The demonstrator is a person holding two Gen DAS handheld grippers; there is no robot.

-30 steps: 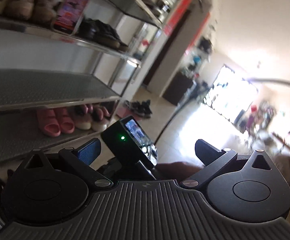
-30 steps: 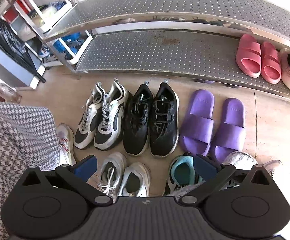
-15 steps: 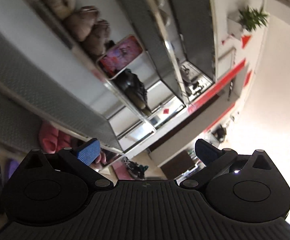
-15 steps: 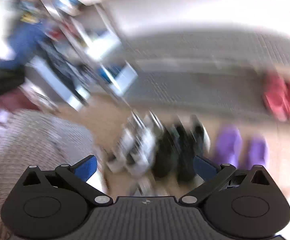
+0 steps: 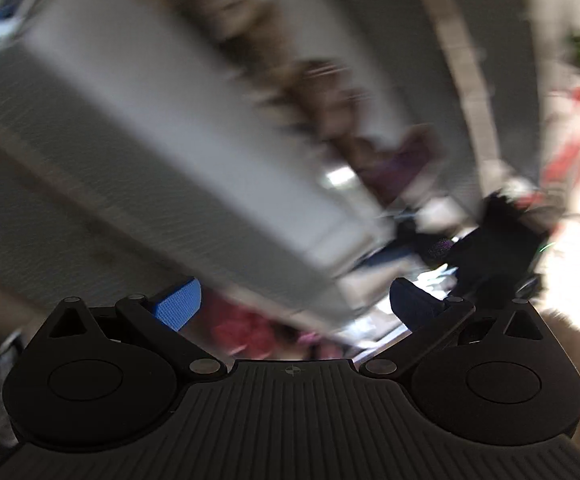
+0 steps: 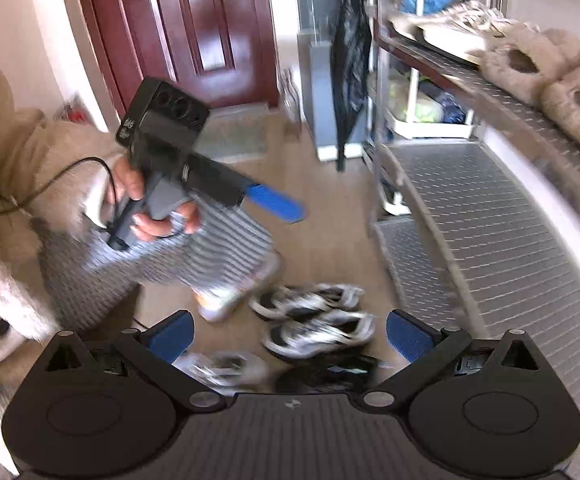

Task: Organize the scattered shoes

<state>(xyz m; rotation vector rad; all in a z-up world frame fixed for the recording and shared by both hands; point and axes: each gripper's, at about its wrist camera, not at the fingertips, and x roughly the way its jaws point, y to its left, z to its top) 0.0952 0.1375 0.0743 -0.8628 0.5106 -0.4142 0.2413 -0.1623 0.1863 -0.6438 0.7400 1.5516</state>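
Motion blur smears the left wrist view. There my left gripper (image 5: pixel 294 306) is open and empty in front of the metal shoe rack (image 5: pixel 137 168), with blurred pink slippers (image 5: pixel 245 332) low behind it. My right gripper (image 6: pixel 290 336) is open too, holding nothing. Beyond it on the floor lie grey-white sneakers (image 6: pixel 314 320), black shoes (image 6: pixel 330 372) and pale shoes (image 6: pixel 225 368). In the right wrist view a hand (image 6: pixel 157 220) holds the left gripper (image 6: pixel 275 202) up at the left, away from the shoes.
The rack's shelves (image 6: pixel 490 220) run along the right; furry beige slippers (image 6: pixel 550 76) and white sneakers (image 6: pixel 450 28) sit on an upper shelf. A dark red door (image 6: pixel 193 28) and a hanging black bag (image 6: pixel 350 52) stand behind. The person's checked trouser leg (image 6: pixel 149 256) is at the left.
Both grippers have swung quickly. The right view has turned from the shoe row under the rack toward the door and the rack's end. Both grippers stay open.
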